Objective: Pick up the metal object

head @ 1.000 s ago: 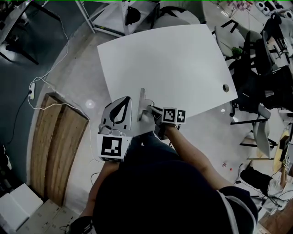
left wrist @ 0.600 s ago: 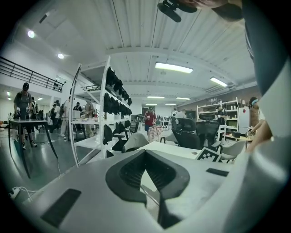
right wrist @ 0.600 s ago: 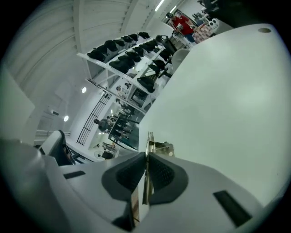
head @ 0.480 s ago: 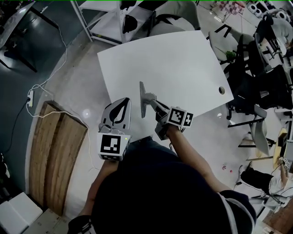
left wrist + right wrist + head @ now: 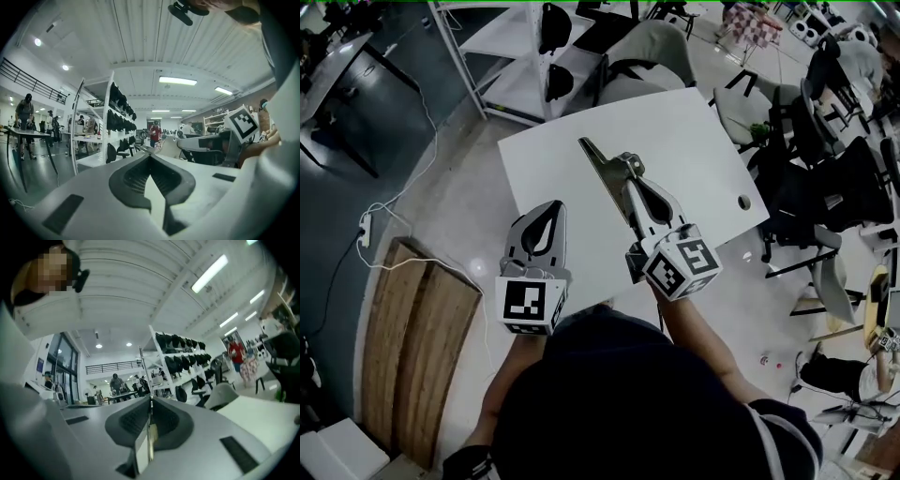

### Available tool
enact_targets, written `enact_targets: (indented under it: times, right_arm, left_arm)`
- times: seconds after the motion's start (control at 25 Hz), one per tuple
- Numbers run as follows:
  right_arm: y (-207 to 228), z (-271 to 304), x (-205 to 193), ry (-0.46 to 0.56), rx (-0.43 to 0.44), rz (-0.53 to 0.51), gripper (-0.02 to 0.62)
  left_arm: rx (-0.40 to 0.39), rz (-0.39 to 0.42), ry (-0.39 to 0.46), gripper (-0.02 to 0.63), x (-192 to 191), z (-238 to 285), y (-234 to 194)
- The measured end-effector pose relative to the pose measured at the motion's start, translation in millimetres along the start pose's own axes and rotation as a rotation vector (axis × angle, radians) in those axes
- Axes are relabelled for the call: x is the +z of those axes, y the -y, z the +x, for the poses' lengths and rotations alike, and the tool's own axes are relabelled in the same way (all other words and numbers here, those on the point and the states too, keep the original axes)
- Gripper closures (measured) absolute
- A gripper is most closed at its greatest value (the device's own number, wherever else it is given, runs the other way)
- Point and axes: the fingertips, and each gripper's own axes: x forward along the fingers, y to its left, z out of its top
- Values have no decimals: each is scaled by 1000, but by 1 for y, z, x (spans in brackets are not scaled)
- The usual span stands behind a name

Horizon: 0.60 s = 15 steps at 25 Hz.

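The metal object (image 5: 592, 155) is a thin flat grey plate, and it hangs above the white table (image 5: 694, 131). My right gripper (image 5: 626, 169) is shut on its near part, and the plate sticks out past the jaws toward the far left. In the right gripper view the plate (image 5: 144, 376) shows edge-on, pinched between the pads of the right gripper (image 5: 150, 401). My left gripper (image 5: 551, 208) hovers at the table's near left edge, to the left of the plate. Its jaws (image 5: 150, 155) meet at the tips with nothing between them.
A white shelf rack (image 5: 548, 47) with dark bags stands beyond the table. Dark office chairs (image 5: 825, 187) crowd the right side. Wooden boards (image 5: 422, 319) and a cable with a power strip (image 5: 366, 225) lie on the floor at the left. The table has a small round hole (image 5: 743, 202) near its right edge.
My right gripper has risen and moved away from the table's near edge with the metal plate in it. The plate has turned from upright to slanting far-left. The left gripper has stayed put.
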Motion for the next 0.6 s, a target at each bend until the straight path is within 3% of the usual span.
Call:
enact_targets:
  times: [0.16,0.6]
  right_arm:
    - [-19,-7,29,75,-1,-185,557]
    - [-40,-15,39,130,-9,-317,557]
  left_arm:
    - [15,0,32,584,18,0,0]
    - [41,-5,42,584,23,-7,0]
